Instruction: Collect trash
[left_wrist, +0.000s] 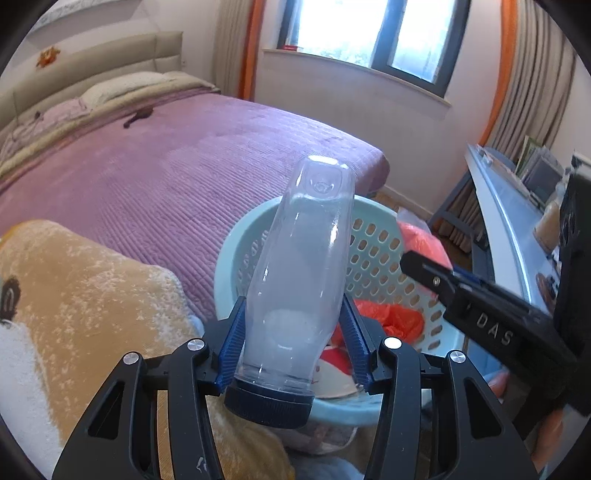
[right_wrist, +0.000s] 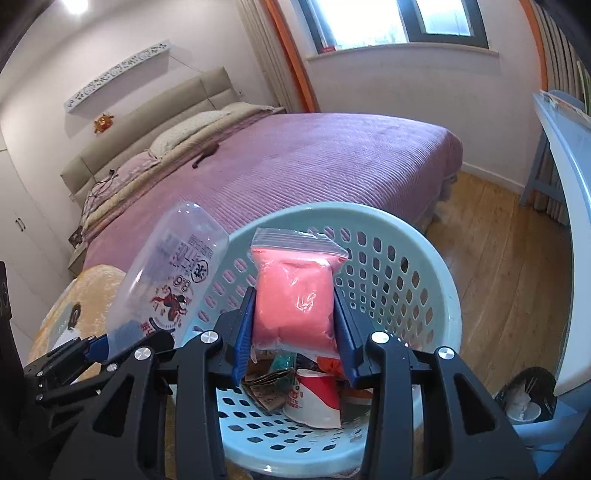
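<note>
My left gripper (left_wrist: 293, 325) is shut on a clear plastic bottle (left_wrist: 303, 266) with a dark blue cap, held base-outward over the near rim of a pale blue perforated laundry basket (left_wrist: 373, 258). My right gripper (right_wrist: 295, 325) is shut on a clear zip bag of pink stuff (right_wrist: 295, 295), held above the same basket (right_wrist: 406, 266). The bottle also shows in the right wrist view (right_wrist: 170, 280), at the basket's left rim. Inside the basket lie a red-and-white paper cup (right_wrist: 317, 398), folded paper and other wrappers. The right gripper shows in the left wrist view (left_wrist: 480, 306).
A bed with a purple cover (right_wrist: 314, 162) lies behind the basket. An orange blanket (left_wrist: 92, 295) is at the left. A light blue desk (right_wrist: 565, 184) stands at the right over wooden floor (right_wrist: 498, 258). A small bin with a black liner (right_wrist: 524, 398) sits under the desk.
</note>
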